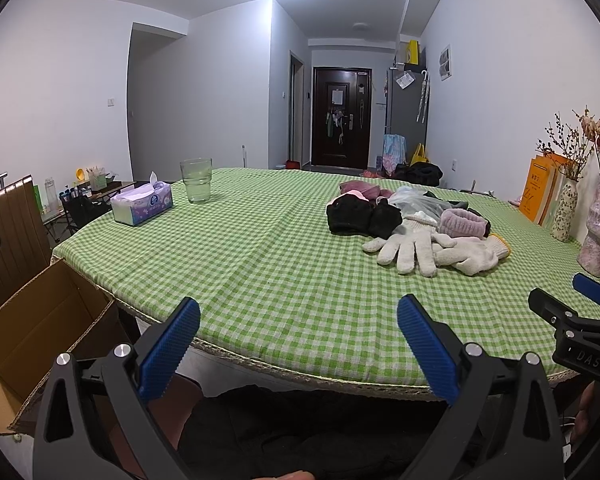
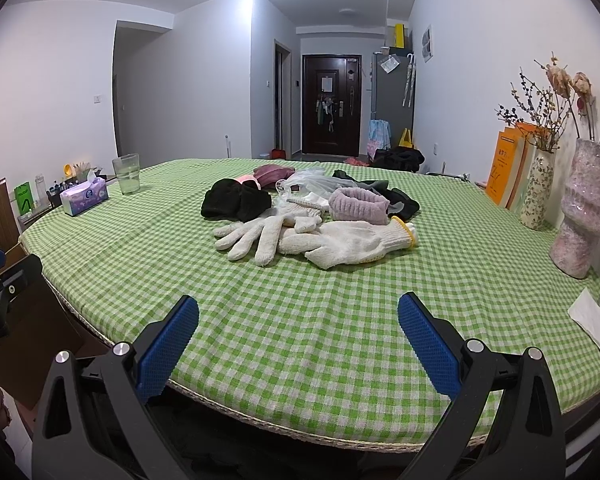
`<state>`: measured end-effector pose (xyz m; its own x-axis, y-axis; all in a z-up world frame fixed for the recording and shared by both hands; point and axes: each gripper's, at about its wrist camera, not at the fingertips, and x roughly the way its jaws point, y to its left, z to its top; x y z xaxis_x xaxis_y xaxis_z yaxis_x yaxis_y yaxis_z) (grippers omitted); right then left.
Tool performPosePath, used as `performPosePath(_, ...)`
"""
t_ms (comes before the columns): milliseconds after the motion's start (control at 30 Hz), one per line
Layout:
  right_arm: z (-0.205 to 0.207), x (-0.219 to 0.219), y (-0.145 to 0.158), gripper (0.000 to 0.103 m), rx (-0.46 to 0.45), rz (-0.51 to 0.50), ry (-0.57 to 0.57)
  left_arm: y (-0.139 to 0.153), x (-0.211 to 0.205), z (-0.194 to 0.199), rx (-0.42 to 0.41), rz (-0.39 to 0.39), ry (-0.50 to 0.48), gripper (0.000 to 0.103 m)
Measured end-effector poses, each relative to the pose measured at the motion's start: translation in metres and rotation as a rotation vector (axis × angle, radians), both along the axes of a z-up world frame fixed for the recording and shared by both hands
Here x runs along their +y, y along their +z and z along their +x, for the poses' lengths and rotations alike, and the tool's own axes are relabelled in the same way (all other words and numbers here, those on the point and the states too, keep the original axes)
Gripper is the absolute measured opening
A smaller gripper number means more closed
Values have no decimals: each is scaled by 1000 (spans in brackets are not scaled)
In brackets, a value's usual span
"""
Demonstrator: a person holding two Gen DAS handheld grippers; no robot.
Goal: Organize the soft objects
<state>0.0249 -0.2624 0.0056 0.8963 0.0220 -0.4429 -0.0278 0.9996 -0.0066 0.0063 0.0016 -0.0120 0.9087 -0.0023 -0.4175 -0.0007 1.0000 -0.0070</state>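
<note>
Both sets of fingers stand wide apart and hold nothing, hanging at the near edge of the tabletop (image 2: 300,320). The soft things lie in one heap toward its far right: white gloves (image 2: 312,238) in front, a pink band (image 2: 358,205) and black knitwear (image 2: 236,200) behind. The right gripper (image 2: 298,344) sits nearer the heap, so it should probably go first for the top white glove, pinching one layer only; the cardboard box (image 1: 48,320) by the left gripper (image 1: 298,344) looks like the likely destination
</note>
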Motion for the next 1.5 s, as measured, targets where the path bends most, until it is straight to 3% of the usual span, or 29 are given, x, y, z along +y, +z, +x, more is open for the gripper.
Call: performPosePath(1500,3,3,1,96,1,-4,8,6,2,-6,5,1,12,96)
